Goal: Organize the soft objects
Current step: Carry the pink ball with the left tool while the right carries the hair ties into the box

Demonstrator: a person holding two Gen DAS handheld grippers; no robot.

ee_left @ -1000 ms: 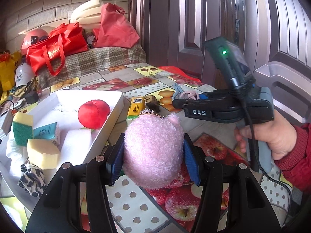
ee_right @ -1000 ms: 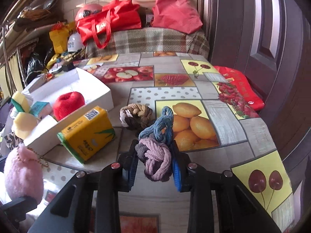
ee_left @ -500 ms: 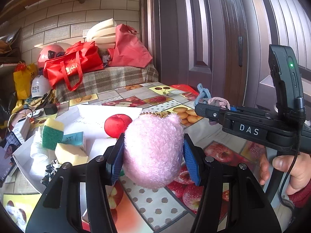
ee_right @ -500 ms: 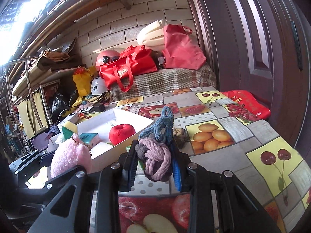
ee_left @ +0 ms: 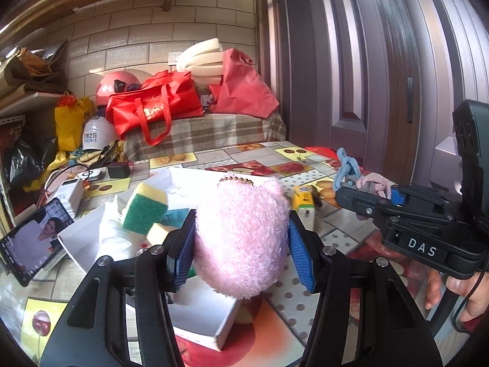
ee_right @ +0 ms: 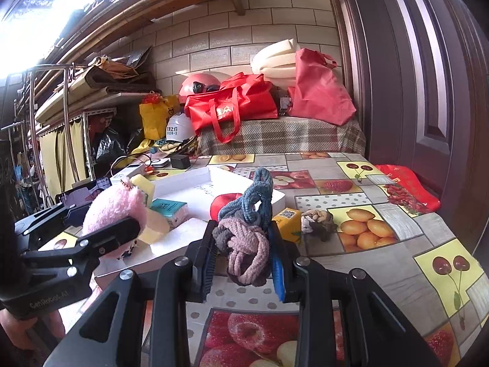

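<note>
My left gripper (ee_left: 241, 244) is shut on a fluffy pink plush (ee_left: 241, 235) with a bead chain, held above the near corner of the white box (ee_left: 207, 321). My right gripper (ee_right: 243, 263) is shut on a bundle of knotted hair ties (ee_right: 247, 244), pink, grey and blue, held above the table just right of the box (ee_right: 189, 189). In the box lie a red plush apple (ee_right: 223, 203), a green and yellow sponge (ee_left: 143, 211), a teal packet (ee_right: 168, 208) and white foam. Each gripper shows in the other's view, the left gripper (ee_right: 101, 232) and the right gripper (ee_left: 366, 195).
A yellow tissue pack (ee_right: 288, 223) and another knotted hair tie (ee_right: 316, 220) lie on the fruit-print tablecloth right of the box. A phone (ee_left: 33, 241) leans at the left. Red bags (ee_left: 152, 110), helmets and foam pile up behind the table; a brown door (ee_left: 366, 76) stands at the right.
Both grippers have swung left and tilted up with their loads. The pink plush now hangs over the box's near corner, and the hair ties have left the tabletop.
</note>
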